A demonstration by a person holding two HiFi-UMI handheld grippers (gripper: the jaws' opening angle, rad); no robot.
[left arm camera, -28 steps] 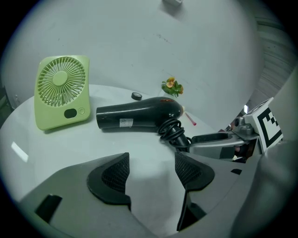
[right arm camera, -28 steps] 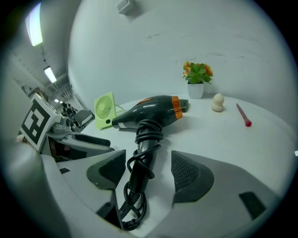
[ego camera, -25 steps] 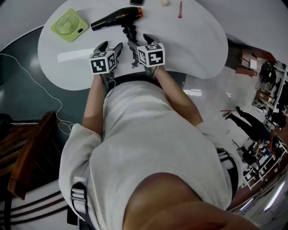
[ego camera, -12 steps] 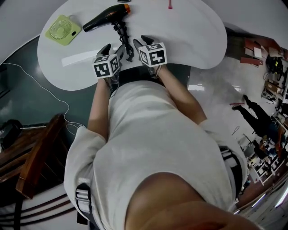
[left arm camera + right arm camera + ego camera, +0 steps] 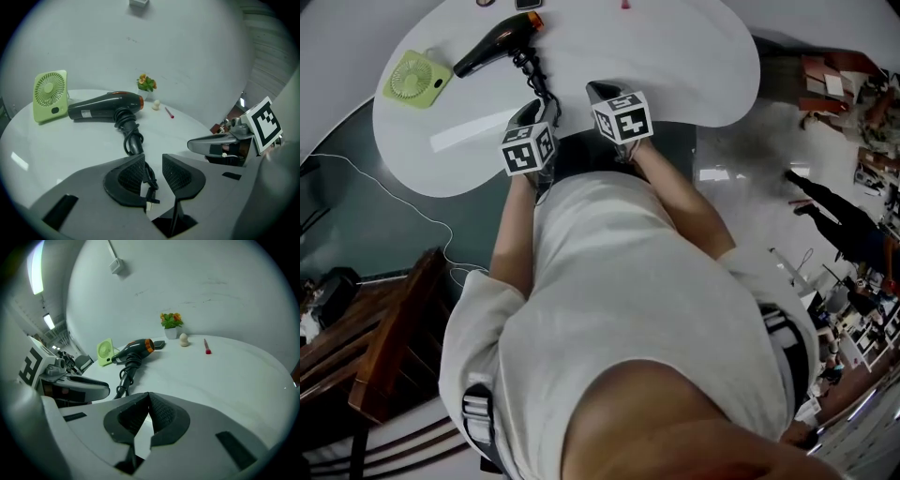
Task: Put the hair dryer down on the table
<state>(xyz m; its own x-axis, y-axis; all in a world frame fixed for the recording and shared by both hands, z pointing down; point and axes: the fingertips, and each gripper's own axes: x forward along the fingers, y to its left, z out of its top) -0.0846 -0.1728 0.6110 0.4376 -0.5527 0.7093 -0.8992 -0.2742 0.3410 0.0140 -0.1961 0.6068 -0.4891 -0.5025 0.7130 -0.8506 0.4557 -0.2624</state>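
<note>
The hair dryer (image 5: 497,44) lies on its side on the far left part of the white table (image 5: 675,66). Its black nozzle points left toward a green fan (image 5: 416,77), and its orange-ringed back end faces right. No tongs touch it. Its black cord (image 5: 536,80) runs in loose coils from the handle toward the near edge of the table and ends close to the left tongs (image 5: 528,114). In the left gripper view, the left tongs (image 5: 153,161) have just been closing and stand with a narrow gap between the pads. The cord's plug end shows low in that gap, lying beyond the pads, which press on nothing. In the right gripper view, the right tongs (image 5: 149,401) have just closed and the pads meet at their tips with nothing between them. Both pairs of tongs hang side by side over the near edge of the table, pointing forward and down. On the far side of the table, a small potted plant (image 5: 171,324) stands by the wall. A pale egg-shaped piece (image 5: 183,339) sits just to its right, and a pink pen (image 5: 206,346) lies further right.
</note>
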